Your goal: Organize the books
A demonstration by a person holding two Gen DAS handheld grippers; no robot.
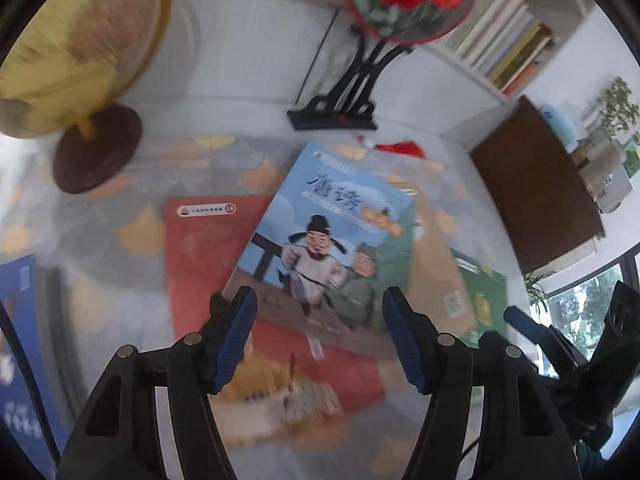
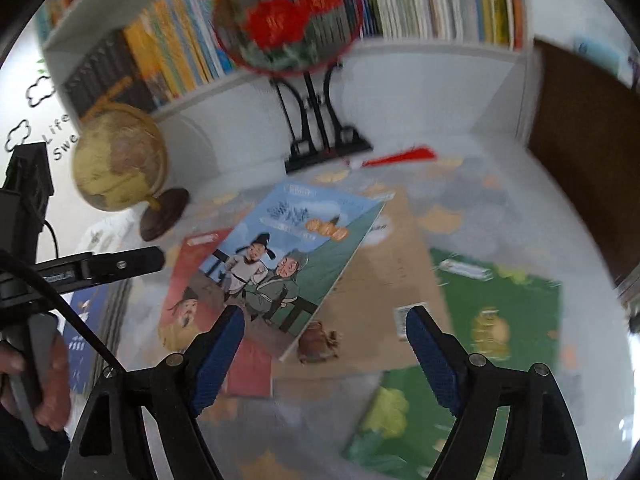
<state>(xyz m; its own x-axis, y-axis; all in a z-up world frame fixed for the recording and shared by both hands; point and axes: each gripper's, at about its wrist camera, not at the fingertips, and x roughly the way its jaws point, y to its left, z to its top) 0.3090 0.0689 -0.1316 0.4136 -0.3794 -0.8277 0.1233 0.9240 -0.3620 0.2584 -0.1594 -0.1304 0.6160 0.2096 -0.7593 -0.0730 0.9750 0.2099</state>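
While both grippers hover empty over the table:
Books: blue book (image 1: pixel 332 236) lies tilted atop red book (image 1: pixel 200 256), tan book (image 2: pixel 384 280) beside.
Left gripper (image 1: pixel 316 340): jaws apart.
Right gripper (image 2: pixel 324 354): jaws wide.
Writing: wall lettering (image 2: pixel 60 140) reads "Life", "Swe"; cover titles blurred.

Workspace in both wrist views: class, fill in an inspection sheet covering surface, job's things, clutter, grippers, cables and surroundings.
Surface: table under a grey cloth with yellow leaf print.
Job's things: blue book lies tilted across the red book and tan book; green books at right; dark blue book at left.
Clutter: globe, round fan on a black stand, red tassel.
Grippers: left gripper and right gripper open, empty, above the books.
Cables: black cable beside the person's hand.
Surroundings: bookshelf full of upright books; brown board at right.
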